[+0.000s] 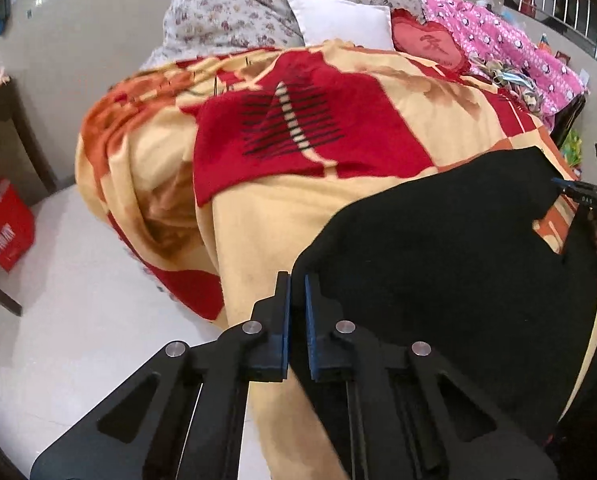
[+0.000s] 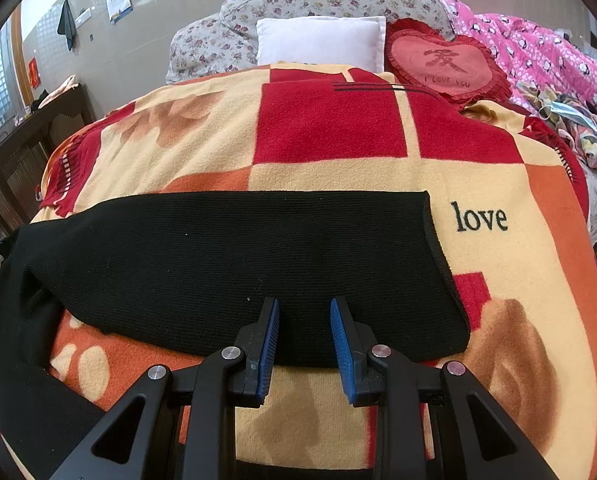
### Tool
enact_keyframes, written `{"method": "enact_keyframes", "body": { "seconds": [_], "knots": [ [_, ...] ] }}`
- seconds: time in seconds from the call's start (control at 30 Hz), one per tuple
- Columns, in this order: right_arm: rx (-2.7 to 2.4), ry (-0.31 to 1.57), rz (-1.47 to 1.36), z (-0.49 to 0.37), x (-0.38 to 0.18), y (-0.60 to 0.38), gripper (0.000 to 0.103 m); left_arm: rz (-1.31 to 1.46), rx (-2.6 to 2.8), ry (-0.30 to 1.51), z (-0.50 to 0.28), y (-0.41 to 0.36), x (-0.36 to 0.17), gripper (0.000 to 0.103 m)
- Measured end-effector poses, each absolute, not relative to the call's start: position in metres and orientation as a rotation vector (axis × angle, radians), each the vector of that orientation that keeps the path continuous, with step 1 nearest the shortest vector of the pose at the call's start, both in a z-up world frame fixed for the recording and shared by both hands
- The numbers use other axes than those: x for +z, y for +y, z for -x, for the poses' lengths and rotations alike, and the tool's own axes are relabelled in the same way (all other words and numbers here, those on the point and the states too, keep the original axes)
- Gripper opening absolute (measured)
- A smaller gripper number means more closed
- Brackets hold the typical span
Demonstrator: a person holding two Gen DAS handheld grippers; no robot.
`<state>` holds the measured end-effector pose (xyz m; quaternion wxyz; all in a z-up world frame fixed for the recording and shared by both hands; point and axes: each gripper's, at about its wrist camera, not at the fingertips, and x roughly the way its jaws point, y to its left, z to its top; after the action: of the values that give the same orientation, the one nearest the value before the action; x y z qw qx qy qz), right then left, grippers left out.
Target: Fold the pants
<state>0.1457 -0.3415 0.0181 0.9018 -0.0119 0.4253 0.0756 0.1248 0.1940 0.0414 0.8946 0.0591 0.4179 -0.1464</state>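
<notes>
Left wrist view, left claw (image 1: 297,280): its blue pads stand nearly together at the near edge of the black pants (image 1: 438,256), with only a thin slit between them; whether a pinch of fabric sits inside cannot be told, since the cloth edge runs just past the right pad.
Left wrist view, pants: they lie spread on the patterned blanket (image 1: 282,216) covering the bed, one part draping over the bed's near edge.
Left wrist view, right claw (image 1: 566,190): seen at the far right with a hand behind it, near the pants' other end.
Right wrist view, right claw (image 2: 304,304): its jaws stand partly apart and empty, tips hovering over the lower hem of the flat pants (image 2: 234,264), probably placed to take that edge once the other end is secured.
Right wrist view, pants: one leg lies flat across the blanket (image 2: 518,184), ending beside the printed word "love"; the rest trails off the left side.
Right wrist view, background: a white pillow (image 2: 318,42) and heart cushion (image 2: 444,62) rest well apart from the work.
</notes>
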Motion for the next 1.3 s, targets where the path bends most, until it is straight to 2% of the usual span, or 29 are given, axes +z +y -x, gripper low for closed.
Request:
{"method": "enact_keyframes", "body": {
  "seconds": [0.1, 0.17, 0.23, 0.37, 0.43, 0.57, 0.87, 0.93, 1.03, 1.1, 1.23, 1.3],
  "knots": [
    [0.157, 0.880, 0.024, -0.146, 0.018, -0.342, 0.026, -0.149, -0.274, 0.827, -0.107, 0.181, 0.062, 0.005],
    [0.186, 0.885, 0.005, -0.146, 0.019, -0.342, 0.032, -0.159, -0.251, 0.806, -0.098, 0.174, 0.074, 0.005],
    [0.194, 0.941, -0.024, -0.153, 0.025, -0.347, 0.032, -0.184, -0.214, 0.786, -0.087, 0.163, 0.086, 0.005],
    [0.224, 0.876, -0.182, -0.160, 0.073, -0.386, 0.032, -0.179, -0.200, 0.758, -0.068, 0.148, 0.097, 0.005],
    [0.212, 0.872, -0.254, -0.170, 0.084, -0.409, 0.036, -0.144, -0.205, 0.753, -0.063, 0.146, 0.099, 0.005],
    [0.198, 1.020, -0.368, -0.203, 0.064, -0.434, 0.036, -0.075, -0.182, 0.731, -0.059, 0.143, 0.101, 0.005],
    [0.172, 1.052, -0.369, -0.242, 0.042, -0.441, 0.035, 0.009, -0.138, 0.723, -0.057, 0.152, 0.099, 0.005],
    [0.181, 1.051, -0.354, -0.245, 0.040, -0.439, 0.034, 0.010, -0.136, 0.725, -0.058, 0.153, 0.098, 0.005],
    [0.195, 1.070, -0.336, -0.249, 0.035, -0.439, 0.026, 0.028, -0.139, 0.732, -0.060, 0.153, 0.096, 0.005],
    [0.189, 1.077, -0.320, -0.250, 0.033, -0.438, 0.026, 0.020, -0.136, 0.735, -0.061, 0.150, 0.095, 0.005],
    [0.216, 1.059, -0.289, -0.246, 0.039, -0.434, 0.003, 0.003, -0.145, 0.750, -0.064, 0.142, 0.091, 0.005],
    [0.217, 1.012, -0.229, -0.234, 0.053, -0.432, 0.002, 0.010, -0.145, 0.755, -0.063, 0.142, 0.091, 0.005]
  ]
}}
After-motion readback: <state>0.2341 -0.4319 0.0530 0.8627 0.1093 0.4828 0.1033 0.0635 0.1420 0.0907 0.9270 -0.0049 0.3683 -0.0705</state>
